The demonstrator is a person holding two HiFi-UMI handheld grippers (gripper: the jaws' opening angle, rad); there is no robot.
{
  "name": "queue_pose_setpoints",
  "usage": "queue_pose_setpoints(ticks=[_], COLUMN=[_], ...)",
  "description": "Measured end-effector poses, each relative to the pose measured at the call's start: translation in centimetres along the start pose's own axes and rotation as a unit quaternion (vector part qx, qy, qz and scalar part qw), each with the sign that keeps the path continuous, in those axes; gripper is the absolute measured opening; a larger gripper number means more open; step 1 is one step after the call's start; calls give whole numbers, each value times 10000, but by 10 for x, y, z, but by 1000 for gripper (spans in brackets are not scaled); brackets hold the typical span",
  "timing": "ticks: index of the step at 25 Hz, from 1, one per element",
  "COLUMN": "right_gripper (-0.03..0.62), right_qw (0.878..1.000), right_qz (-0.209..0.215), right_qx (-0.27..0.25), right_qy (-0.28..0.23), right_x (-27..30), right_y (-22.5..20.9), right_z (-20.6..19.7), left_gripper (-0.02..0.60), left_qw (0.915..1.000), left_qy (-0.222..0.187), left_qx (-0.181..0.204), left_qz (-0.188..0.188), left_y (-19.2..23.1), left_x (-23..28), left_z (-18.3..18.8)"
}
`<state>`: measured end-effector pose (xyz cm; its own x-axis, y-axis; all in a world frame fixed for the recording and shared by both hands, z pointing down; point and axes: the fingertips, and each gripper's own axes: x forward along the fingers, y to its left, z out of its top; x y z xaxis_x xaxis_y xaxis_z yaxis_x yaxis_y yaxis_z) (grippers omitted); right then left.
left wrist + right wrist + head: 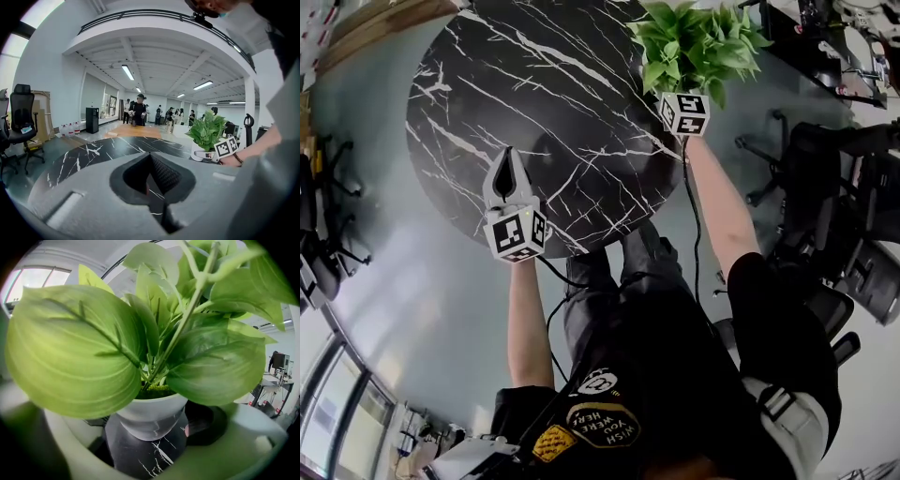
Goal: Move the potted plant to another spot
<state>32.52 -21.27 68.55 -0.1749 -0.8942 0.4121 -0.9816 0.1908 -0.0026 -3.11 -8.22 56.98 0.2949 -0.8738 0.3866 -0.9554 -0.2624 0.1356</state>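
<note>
Marble, black with white veins, is covering the round counter point(534, 84) that is filling the upper part of the head view. The left tongs point(508, 157) are hovering over the counter's near edge with their tips pressed together and nothing between them. Their marker cube point(517, 232) is sitting just behind them, on a bare forearm. At the counter's far right edge the potted plant point(698, 42) is spreading its green leaves over the right tongs. Of those tongs, only the cube point(684, 113) is showing under the foliage, with the person's right arm stretching up to it. In the left gripper view the grey jaws are meeting at their points above the marble, clenched and empty. Off to the right the plant is standing in a white pot on the counter, with the right cube and the person's hand just beside it. A black office chair point(21, 112) is standing at the far left, and several people point(138, 110) are gathering well back in the hall. In the right gripper view big leaves are crowding the upper picture. The white pot point(150, 416) is sitting between the jaws of the right tongs point(151, 430), which are closing on it from both sides, their pads lying against its sides near the rim. Veined counter is showing below the pot, and whether its base is touching the marble is not clear.
</note>
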Motion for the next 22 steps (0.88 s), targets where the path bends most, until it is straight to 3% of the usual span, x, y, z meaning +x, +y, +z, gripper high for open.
queue_pose_setpoints(ticks=[7,10,12,13,17,18,22], right_gripper=[489,488,433,375,48,4,2], right_qw=[9998,9997,9991,9989,9988,9986,9973], right_qz=[212,95,63,92,148,111,-3], right_qx=[-9,195,324,374,405,410,551], right_qy=[9,130,252,252,-217,-303,-483], right_x=[-9,-32,-63,-84,-171,-188,-242], right_y=[10,10,21,31,65,70,93], right_z=[-7,-20,-28,-25,49,70,138], left_gripper=[5,5,5,5,5,5,5], left_qw=[9999,9998,9996,9994,9965,9945,9866], left_qy=[80,129,201,221,-78,-149,-296], left_qx=[23,15,44,84,207,198,145], left_qz=[-88,-150,-215,-260,-809,-1013,-1595], left_y=[-3,-7,-16,-24,-85,-103,-158], left_x=[7,7,2,-3,-29,-36,-61], left_z=[-1,-1,3,10,69,82,114])
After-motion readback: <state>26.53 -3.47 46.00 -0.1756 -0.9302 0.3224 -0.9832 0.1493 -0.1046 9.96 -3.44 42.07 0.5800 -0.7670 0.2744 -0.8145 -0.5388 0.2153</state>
